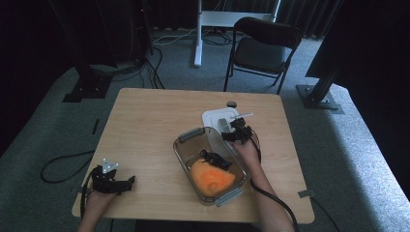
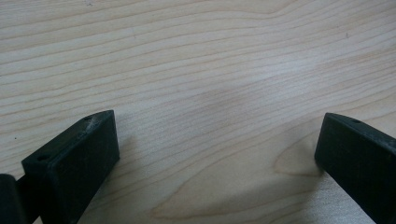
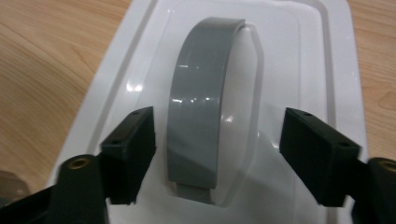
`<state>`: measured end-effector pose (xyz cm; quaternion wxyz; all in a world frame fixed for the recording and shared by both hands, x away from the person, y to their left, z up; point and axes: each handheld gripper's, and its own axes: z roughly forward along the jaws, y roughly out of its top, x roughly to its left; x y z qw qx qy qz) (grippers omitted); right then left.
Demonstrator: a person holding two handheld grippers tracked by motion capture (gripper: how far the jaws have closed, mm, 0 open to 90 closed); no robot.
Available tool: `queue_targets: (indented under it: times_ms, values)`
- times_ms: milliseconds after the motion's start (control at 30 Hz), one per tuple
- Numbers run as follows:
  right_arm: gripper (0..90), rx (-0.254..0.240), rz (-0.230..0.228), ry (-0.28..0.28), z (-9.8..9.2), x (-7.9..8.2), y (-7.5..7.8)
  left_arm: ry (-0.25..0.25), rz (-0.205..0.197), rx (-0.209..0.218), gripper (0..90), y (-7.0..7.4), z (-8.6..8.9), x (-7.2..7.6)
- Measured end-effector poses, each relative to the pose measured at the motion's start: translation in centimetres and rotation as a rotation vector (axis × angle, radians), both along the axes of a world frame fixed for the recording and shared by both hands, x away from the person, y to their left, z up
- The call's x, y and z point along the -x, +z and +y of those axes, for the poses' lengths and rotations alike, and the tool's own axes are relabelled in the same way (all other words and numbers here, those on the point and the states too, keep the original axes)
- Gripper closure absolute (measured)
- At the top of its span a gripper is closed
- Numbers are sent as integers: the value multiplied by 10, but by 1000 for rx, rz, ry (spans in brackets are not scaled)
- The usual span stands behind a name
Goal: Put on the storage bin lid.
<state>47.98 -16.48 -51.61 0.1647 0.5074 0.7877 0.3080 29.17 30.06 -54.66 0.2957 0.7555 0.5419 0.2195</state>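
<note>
My right gripper (image 3: 217, 140) straddles the white lid's (image 3: 299, 56) grey handle (image 3: 198, 112), jaws apart, not gripping; left gripper (image 2: 217, 154) released.

Lid (image 1: 212, 117) on table (image 1: 145, 125) just behind container (image 1: 186, 136); right gripper (image 1: 238, 134) over lid's handle (image 3: 198, 116); left gripper (image 1: 126, 184) near table's front-left corner

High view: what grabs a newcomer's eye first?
The orange lump in the clear container at the table's near middle stands out most, with a black item beside it inside. Just beyond the container, the right gripper hangs over the white lid, its jaws apart on either side of the grey handle, not touching it. The left gripper sits open over bare wood at the near left corner.
</note>
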Motion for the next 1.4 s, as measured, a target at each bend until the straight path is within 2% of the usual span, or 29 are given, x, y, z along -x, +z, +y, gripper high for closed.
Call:
queue_targets:
  times_ms: [67, 200, 300, 600, 767, 1333, 1400]
  values:
    - [434, 6, 0, 1, 1, 0, -1, 0, 0, 0, 2, 0, 0, 0]
    - [609, -12, 10, 26, 1, 0, 0, 0, 0, 0, 2, 0, 0, 0]
    - [662, -11, 5, 23, 1, 1, 1, 0, 0, 0, 2, 0, 0, 0]
    - [672, -43, -9, 9, -7, 5, 5, 0, 0, 0, 2, 0, 0, 0]
    - [673, -35, -30, 9, -10, 7, 11, 0, 0, 0, 2, 0, 0, 0]
    - [673, -52, -84, -4, -39, 27, 42, 0, 0, 0, 2, 0, 0, 0]
    - [673, -52, -93, -14, -45, 31, 50, 0, 0, 0, 2, 0, 0, 0]
